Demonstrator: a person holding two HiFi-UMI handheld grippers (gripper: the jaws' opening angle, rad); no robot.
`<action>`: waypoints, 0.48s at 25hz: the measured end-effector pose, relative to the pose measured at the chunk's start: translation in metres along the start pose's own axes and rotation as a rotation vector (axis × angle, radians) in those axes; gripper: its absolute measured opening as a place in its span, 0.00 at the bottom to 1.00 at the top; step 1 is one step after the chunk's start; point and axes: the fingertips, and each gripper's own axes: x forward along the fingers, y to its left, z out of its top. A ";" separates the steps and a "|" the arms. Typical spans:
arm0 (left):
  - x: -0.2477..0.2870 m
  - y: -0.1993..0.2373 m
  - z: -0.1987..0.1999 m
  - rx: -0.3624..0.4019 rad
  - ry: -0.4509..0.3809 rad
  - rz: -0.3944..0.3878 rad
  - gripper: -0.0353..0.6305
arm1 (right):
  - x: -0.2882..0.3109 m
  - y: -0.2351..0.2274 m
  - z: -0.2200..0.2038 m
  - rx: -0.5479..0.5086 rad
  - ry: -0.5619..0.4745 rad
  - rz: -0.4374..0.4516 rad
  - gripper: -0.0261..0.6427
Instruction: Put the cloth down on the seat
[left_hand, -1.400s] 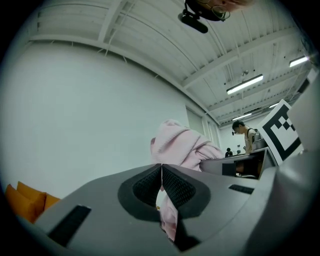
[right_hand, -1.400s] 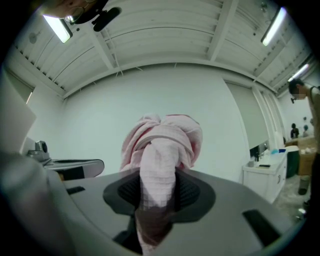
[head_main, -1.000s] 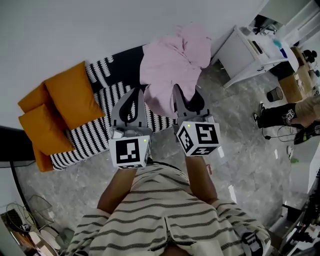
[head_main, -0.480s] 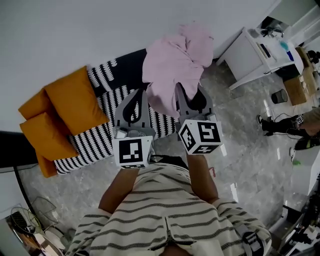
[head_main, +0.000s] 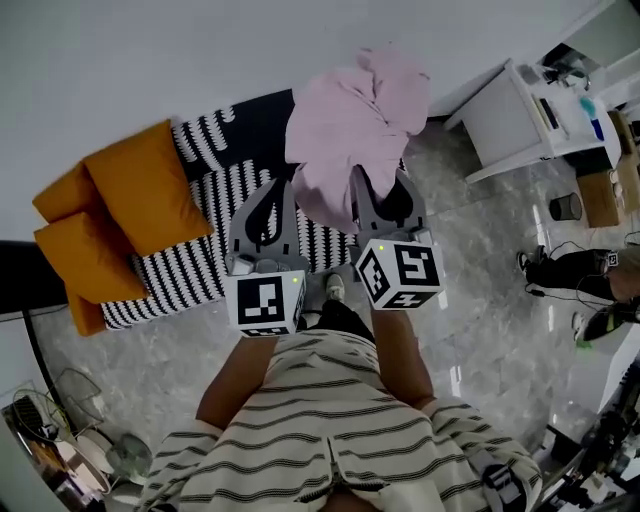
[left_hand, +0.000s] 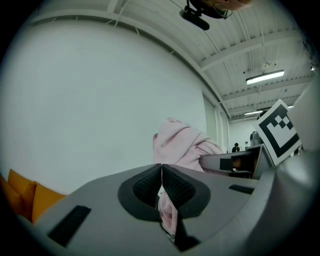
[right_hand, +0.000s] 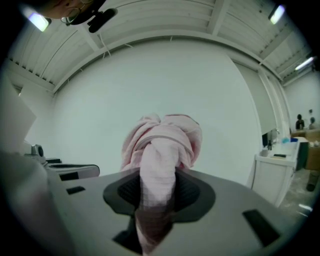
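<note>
A pink cloth (head_main: 345, 125) hangs bunched between both grippers, above the right end of a black-and-white striped seat (head_main: 195, 265). My left gripper (head_main: 283, 188) is shut on a thin edge of the cloth (left_hand: 167, 212), which shows a zipper at its hem. My right gripper (head_main: 378, 178) is shut on a thick roll of the cloth (right_hand: 157, 185), and the rest of it bulges up beyond the jaws. The cloth's bulk (left_hand: 182, 145) shows past the left jaws as well.
Orange cushions (head_main: 110, 225) lie on the seat's left part. A white table (head_main: 520, 105) stands at the right. A person's legs (head_main: 575, 270) show on the grey floor at the far right. A white wall runs behind the seat.
The head view has shifted slightly; the seat and cushions sit a little lower left in the picture. Both grippers keep their hold on the cloth at the same height.
</note>
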 end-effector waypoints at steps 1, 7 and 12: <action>0.004 0.000 -0.004 -0.002 0.007 0.007 0.07 | 0.005 -0.003 -0.004 0.002 0.010 0.003 0.26; 0.020 0.002 -0.030 -0.027 0.063 0.042 0.07 | 0.026 -0.013 -0.037 0.013 0.093 0.021 0.26; 0.029 0.005 -0.055 -0.061 0.106 0.061 0.07 | 0.037 -0.016 -0.066 0.010 0.156 0.042 0.26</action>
